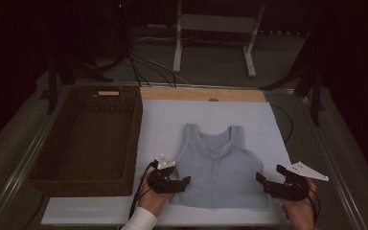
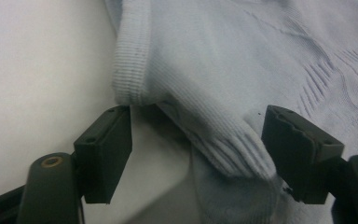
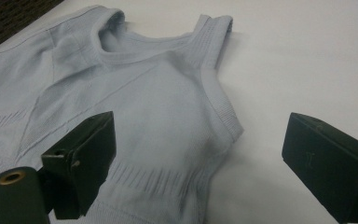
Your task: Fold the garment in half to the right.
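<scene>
Pale blue ribbed sleeveless knit top [image 1: 216,165] lies flat on white board [image 1: 163,120], lower centre of high view, w/ dark brown woven rectangular basket [image 1: 88,139] at frame left. Left gripper [image 1: 181,184] at the top's lower-left edge: jaws apart, ribbed armhole fold [image 2: 200,126] between them, pads not pressing it. Right gripper [image 1: 263,178] at the top's lower-right edge, jaws wide open, holding nothing; fabric edge [image 3: 223,116] sits between them.
</scene>
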The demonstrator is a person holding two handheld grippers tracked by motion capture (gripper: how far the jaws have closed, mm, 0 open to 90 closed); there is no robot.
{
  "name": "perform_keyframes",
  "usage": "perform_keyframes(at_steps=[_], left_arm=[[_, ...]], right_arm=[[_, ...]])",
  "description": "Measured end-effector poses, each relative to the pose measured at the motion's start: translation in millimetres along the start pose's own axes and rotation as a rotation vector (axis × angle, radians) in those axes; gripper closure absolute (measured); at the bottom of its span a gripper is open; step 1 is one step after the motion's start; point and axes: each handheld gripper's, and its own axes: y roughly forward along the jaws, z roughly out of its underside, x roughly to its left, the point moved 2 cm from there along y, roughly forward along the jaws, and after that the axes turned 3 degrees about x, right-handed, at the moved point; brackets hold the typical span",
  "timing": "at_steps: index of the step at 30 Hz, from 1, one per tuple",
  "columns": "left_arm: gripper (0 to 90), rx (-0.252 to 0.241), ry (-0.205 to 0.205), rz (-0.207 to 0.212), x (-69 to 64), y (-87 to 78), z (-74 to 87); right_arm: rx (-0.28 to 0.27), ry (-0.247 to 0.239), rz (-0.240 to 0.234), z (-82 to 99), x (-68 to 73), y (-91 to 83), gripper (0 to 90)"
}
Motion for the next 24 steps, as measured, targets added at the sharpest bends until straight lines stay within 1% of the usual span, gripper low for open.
perform_keyframes(at_steps=[4, 6, 8, 10, 13, 14, 15, 16, 18, 20, 24], left_arm=[[29.4, -0.012, 0.004, -0.013, 1.7, 0.8, -6.7], [33.0, -0.017, 0.009, -0.022, 1.4, 1.2, -10.4], [37.8, -0.026, 0.005, -0.029, 1.2, 1.4, -13.7], [45.4, -0.032, 0.002, -0.036, 1.7, 1.4, -15.6], [59.3, -0.039, -0.007, -0.031, 0.8, 1.3, -16.6], [64.4, -0.038, -0.003, -0.022, 0.3, 1.2, -16.8], [69.0, -0.037, 0.006, -0.029, -0.4, 1.0, -17.0], [72.0, -0.032, 0.008, -0.032, -1.1, 0.8, -17.2], [77.7, -0.027, 0.009, -0.024, -1.1, -0.3, -17.8], [80.5, -0.026, 0.008, -0.020, -1.0, -1.4, -18.3], [81.9, -0.019, 0.005, -0.011, 0.2, -3.6, -18.3]], right_arm=[[0.002, 0.000, 0.000, -0.2, 0.5, 0.7, 9.5], [0.002, -0.001, 0.000, -0.5, 1.0, 0.9, 9.5], [0.003, -0.001, -0.001, -0.6, 1.4, 1.3, 9.6], [0.003, -0.004, 0.000, -0.6, 1.5, 1.9, 9.6], [0.005, -0.009, 0.003, -0.6, 1.7, 2.4, 9.6], [0.006, -0.011, 0.005, -0.7, 2.0, 2.5, 9.6], [0.007, -0.013, 0.007, -0.7, 2.2, 2.6, 9.6], [0.007, -0.014, 0.006, -0.8, 2.5, 2.7, 9.6], [0.007, -0.017, 0.006, -0.8, 3.1, 2.8, 9.6], [0.008, -0.020, 0.008, -0.9, 3.5, 2.9, 9.6], [0.006, -0.022, 0.008, -1.3, 4.1, 3.4, 9.6]])
